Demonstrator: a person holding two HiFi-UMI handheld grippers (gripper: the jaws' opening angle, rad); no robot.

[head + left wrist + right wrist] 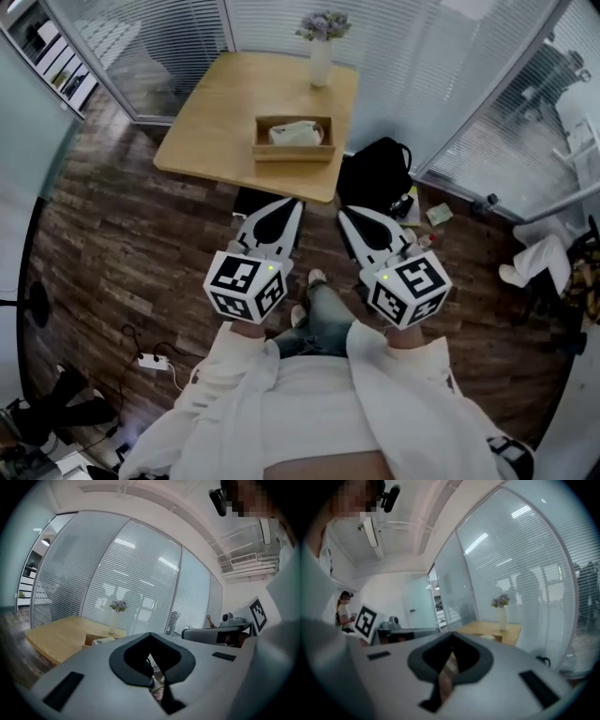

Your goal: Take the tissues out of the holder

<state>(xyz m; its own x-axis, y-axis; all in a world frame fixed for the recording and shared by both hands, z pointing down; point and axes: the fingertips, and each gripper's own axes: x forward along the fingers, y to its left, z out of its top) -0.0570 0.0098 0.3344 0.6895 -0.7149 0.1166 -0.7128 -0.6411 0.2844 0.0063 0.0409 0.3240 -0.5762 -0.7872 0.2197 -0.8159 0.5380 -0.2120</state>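
1. Head view, and I've got both tools low and close to the body. The left gripper (294, 202) is at 8 o'clock of centre with its nose angled toward 1. The right gripper (343, 212) is at 4 o'clock with its nose angled toward 11.
2. Left gripper view shows me its jaws pressed together, tips meeting. Only a thin slit is left between them, and nothing is held.
3. Right gripper view, same story: jaws closed tip to tip and empty.
4. The target sits up at 12 o'clock. A wooden holder (292, 151) rests on the table (211, 112) near its front edge, with white tissues (296, 132) lying inside.
5. Both grippers hang over the wood floor (122, 244), short of the table edge and well apart from the holder.
6. Behind the holder, further toward 12, a white vase (321, 64) with pale flowers (324, 24) stands upright.
7. A black bag (375, 167) lies on the floor at 1 o'clock, just beside the table's right corner.
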